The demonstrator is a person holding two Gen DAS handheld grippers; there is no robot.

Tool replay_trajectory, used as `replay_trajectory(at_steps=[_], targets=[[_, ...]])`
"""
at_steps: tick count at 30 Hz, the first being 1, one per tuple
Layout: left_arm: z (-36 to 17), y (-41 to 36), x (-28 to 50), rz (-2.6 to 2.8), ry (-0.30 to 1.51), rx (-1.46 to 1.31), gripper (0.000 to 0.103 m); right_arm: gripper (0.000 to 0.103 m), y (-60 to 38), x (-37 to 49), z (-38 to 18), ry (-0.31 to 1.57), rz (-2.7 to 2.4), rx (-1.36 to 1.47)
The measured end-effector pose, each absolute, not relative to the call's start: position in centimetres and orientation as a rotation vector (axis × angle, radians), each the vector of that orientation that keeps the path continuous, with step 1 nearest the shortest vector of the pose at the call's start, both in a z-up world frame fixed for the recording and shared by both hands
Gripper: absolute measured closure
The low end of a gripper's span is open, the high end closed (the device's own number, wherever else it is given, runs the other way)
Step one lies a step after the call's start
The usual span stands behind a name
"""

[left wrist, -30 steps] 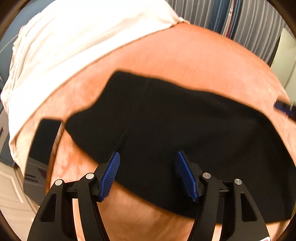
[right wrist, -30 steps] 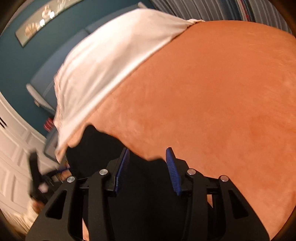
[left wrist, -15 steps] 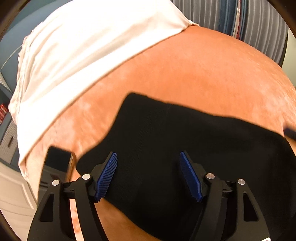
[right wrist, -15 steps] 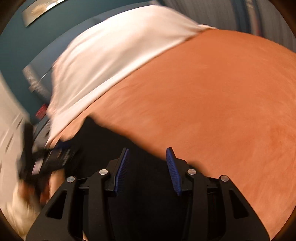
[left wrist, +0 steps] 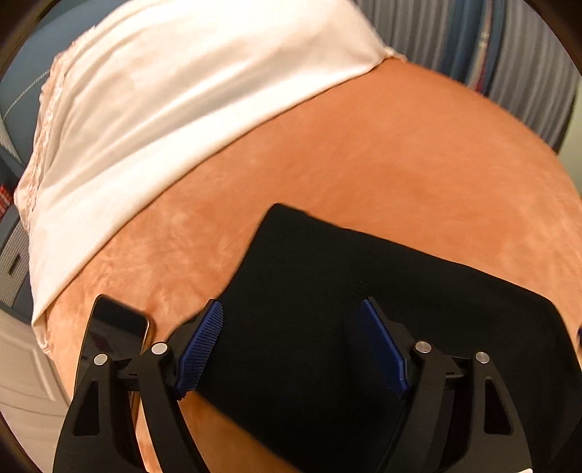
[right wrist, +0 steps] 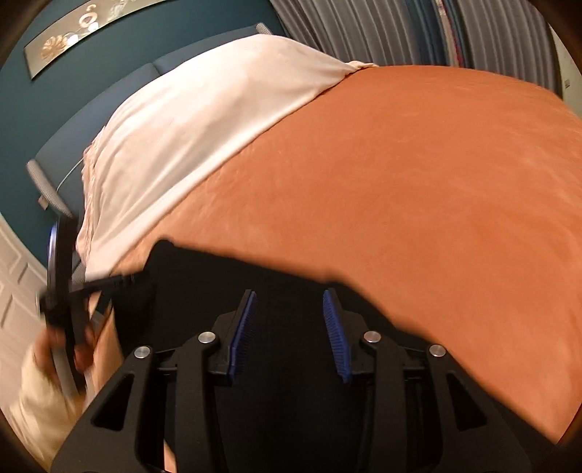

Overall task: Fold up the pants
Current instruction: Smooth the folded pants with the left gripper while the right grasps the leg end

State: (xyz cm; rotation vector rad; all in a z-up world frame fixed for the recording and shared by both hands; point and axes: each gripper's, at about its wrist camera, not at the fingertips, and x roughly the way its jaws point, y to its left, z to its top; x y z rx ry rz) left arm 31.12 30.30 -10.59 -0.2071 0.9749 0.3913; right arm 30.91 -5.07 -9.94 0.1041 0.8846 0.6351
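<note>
The black pants point(left wrist: 363, 291) lie folded into a flat dark slab on the orange blanket point(left wrist: 400, 163). My left gripper point(left wrist: 291, 311) hovers over their left end with its jaws opening wide; the blue pads point(left wrist: 200, 345) press on nothing and the fabric lies beneath them. In the right wrist view the pants point(right wrist: 218, 276) fill the lower middle. My right gripper point(right wrist: 290, 294) stands over their far edge, jaws partly apart and closing a little, with cloth under the gap and nothing pinched. A blurred hand point(right wrist: 47, 349) holds the other gripper at the left.
A dark phone point(left wrist: 112, 327) lies on the blanket near the bed's left edge, beside my left finger. A white sheet point(left wrist: 182, 109) covers the head of the bed. Grey curtains point(right wrist: 363, 32) hang behind it. Bare orange blanket point(right wrist: 436, 182) stretches to the right.
My left jaws have spread wider and pulled back, so the pants sit lower in view and the phone shows fully. The right view swung sideways along the pants' edge.
</note>
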Motion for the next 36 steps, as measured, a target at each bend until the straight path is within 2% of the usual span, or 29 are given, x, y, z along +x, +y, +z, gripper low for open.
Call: replay_trajectory(at_steps=[4, 6, 9, 11, 14, 22, 26, 33, 34, 36], targets=[[-11.0, 25.1, 29.8, 0.267, 0.992, -0.171, 0.028, 0.066, -11.7, 27.7, -13.6, 0.977, 0.464, 0.097], [-12.3, 21.7, 29.6, 0.238, 1.025, -0.104, 0.028, 0.071, -17.2, 26.5, -14.1, 0.967, 0.397, 0.2], [-14.7, 19.7, 29.5, 0.249, 1.088, -0.072, 0.028, 0.066, -22.1, 23.7, -12.0, 0.911, 0.26, 0.215], [-14.4, 18.9, 28.7, 0.257, 1.071, -0.084, 0.029, 0.065, -25.3, 20.9, -10.9, 0.877, 0.212, 0.204], [-13.0, 16.8, 27.5, 0.206, 1.052, -0.104, 0.028, 0.055, -29.2, 17.7, -10.7, 0.869, 0.096, 0.159], [-10.9, 6.2, 25.4, 0.042, 1.053, 0.008, 0.028, 0.055, -43.1, 11.1, -10.7, 0.801, -0.191, 0.286], [-10.9, 1.0, 24.7, -0.015, 1.052, 0.085, 0.028, 0.054, -48.3, 9.9, -10.4, 0.775, -0.275, 0.323], [-11.8, -4.2, 24.3, -0.058, 1.076, 0.167, 0.028, 0.053, -49.9, 13.9, -11.9, 0.824, -0.217, 0.253], [-12.0, -4.5, 24.4, -0.055, 1.078, 0.176, 0.028, 0.066, -49.3, 14.0, -12.2, 0.828, -0.186, 0.242], [-12.0, -5.2, 24.1, -0.049, 1.079, 0.185, 0.028, 0.081, -48.5, 15.0, -13.1, 0.874, -0.165, 0.201]])
